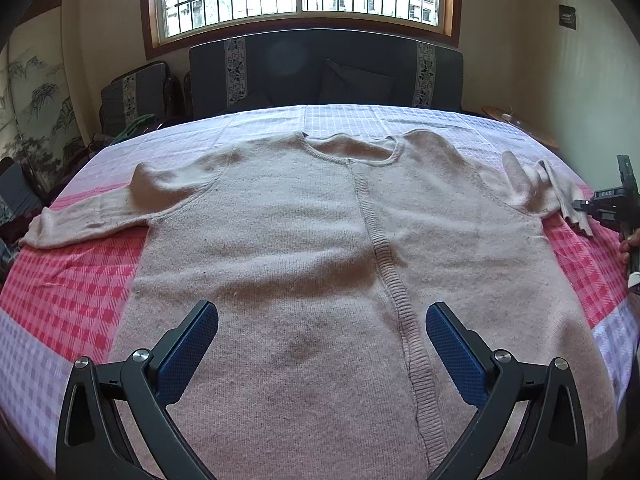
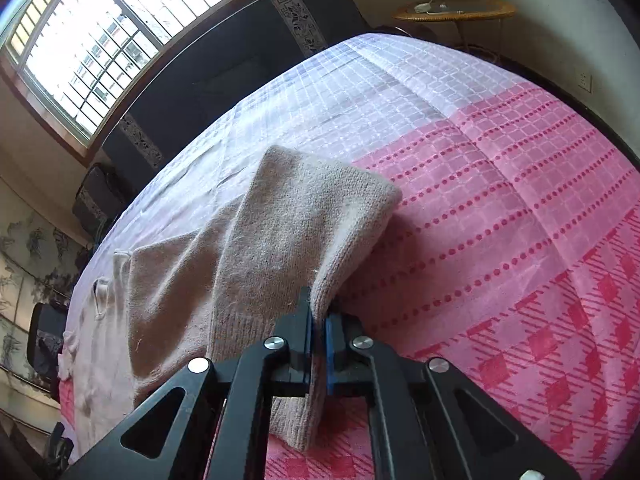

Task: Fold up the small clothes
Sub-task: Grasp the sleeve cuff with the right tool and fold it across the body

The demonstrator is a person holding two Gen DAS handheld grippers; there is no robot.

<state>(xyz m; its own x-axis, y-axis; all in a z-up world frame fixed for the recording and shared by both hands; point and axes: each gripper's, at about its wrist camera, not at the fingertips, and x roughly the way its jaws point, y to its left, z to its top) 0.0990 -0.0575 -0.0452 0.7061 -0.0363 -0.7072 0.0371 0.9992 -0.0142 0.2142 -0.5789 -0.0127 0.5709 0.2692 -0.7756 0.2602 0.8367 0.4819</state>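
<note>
Reading "DAS", right tongs [image 2: 319, 322] pinch sweater sleeve [image 2: 312, 216].

Left gripper [image 1: 322, 334] jaws spread wide, angled downward, blue pads [image 1: 186, 350] at eight and four o'clock, gripping nothing, right gripper [image 2: 319, 322] clamped tight on the sleeve [image 2: 304, 216], tilted down, seen at three o'clock from the left wrist

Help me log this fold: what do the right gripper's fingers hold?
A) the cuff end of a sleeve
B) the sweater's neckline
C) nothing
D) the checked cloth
A: in the right wrist view the right gripper is shut on the ribbed sleeve end of the beige sweater, lifted off the checked cloth.
</note>
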